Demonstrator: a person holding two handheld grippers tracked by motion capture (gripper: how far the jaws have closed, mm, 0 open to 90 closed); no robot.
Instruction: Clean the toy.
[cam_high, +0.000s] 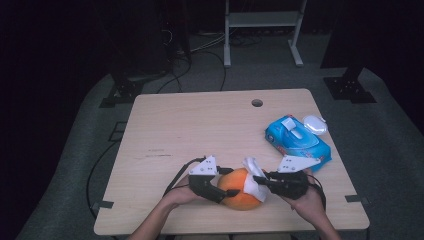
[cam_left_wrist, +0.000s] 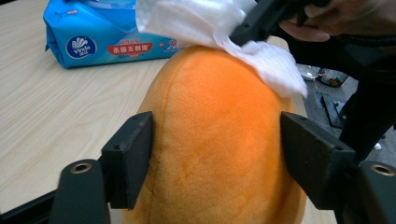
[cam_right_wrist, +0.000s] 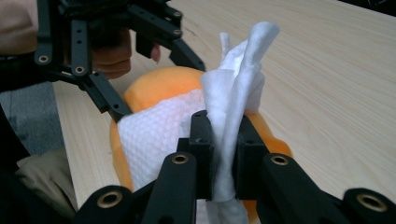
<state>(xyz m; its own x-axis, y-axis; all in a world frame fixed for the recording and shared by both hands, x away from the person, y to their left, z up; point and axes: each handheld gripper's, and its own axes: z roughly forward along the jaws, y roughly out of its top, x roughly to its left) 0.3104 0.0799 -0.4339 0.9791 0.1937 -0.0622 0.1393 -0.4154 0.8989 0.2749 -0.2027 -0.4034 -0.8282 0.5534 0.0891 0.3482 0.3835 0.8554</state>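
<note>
Nearest the person's edge of the tabletop (cam_high: 165, 130), an orange plush toy (cam_high: 239, 192) lay on its side between the two grippers. Either side of its rounded body stood the fingers (cam_left_wrist: 128, 156) of the left gripper (cam_high: 225, 191), spread about the toy; in the left gripper view the left pad lay against the pile, while the right pad seemed at most to brush it, so that the toy was bracketed rather than squeezed. Over the top of the toy, the right gripper (cam_high: 264, 181) had its fingers (cam_right_wrist: 201, 154) pressed together on a bunched white wet wipe (cam_right_wrist: 233, 93), the free end standing up beyond the fingertips and the lower fold spread flat on the orange surface just ahead of them. By judgement, the toy was light, soft and yielding; its fuzzy cover should resist slipping, yet it would deform under a hard pinch, and was best taken across its widest middle, as here. The wipe was limp and thin, likely damp, and liable to tear or slide out unless held by a gathered fold. Beyond the right fingers and well apart from them, a blue pack of wipes (cam_high: 297, 141) lay on the tabletop, with a small white lidded item (cam_high: 315, 124) touching its far side.
</note>
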